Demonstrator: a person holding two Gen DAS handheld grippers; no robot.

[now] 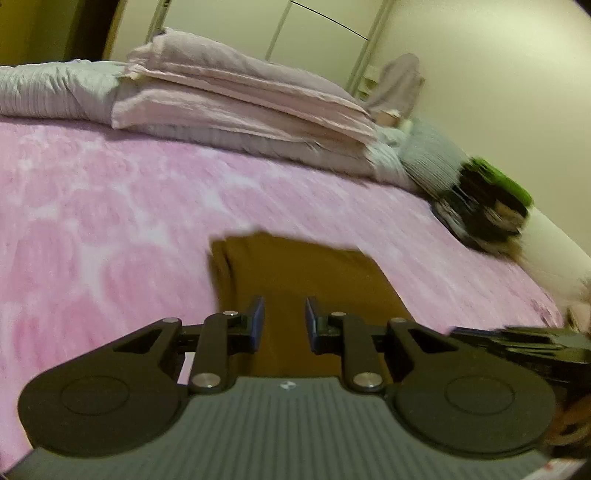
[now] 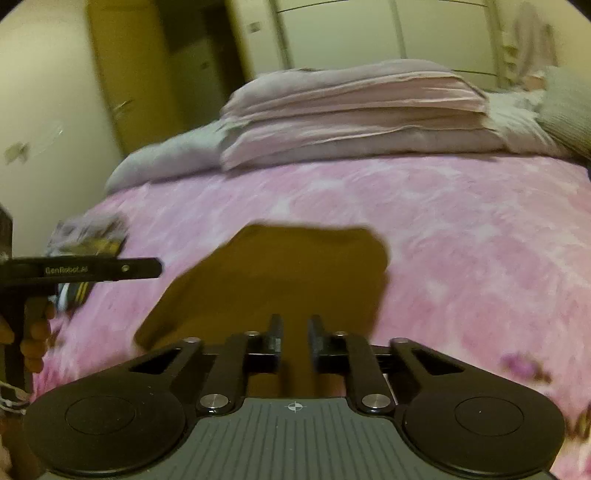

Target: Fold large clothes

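A brown garment (image 1: 295, 277) lies folded into a compact rectangle on the pink bedspread (image 1: 110, 206). My left gripper (image 1: 284, 321) hovers over its near end, blue pads (image 1: 258, 321) apart, with only cloth showing in the gap. In the right wrist view the same brown garment (image 2: 295, 266) lies just ahead of my right gripper (image 2: 295, 332), whose black fingers stand a little apart with nothing between them. The left gripper's side (image 2: 110, 268) shows at the left edge, held by a hand (image 2: 37, 332). Both views are motion-blurred.
Pink folded bedding (image 1: 240, 99) is stacked on a grey quilt (image 1: 55, 92) at the head of the bed. A pile of dark folded clothes with green on top (image 1: 487, 206) sits near the bed's right side. Wardrobe doors (image 2: 351, 33) stand behind.
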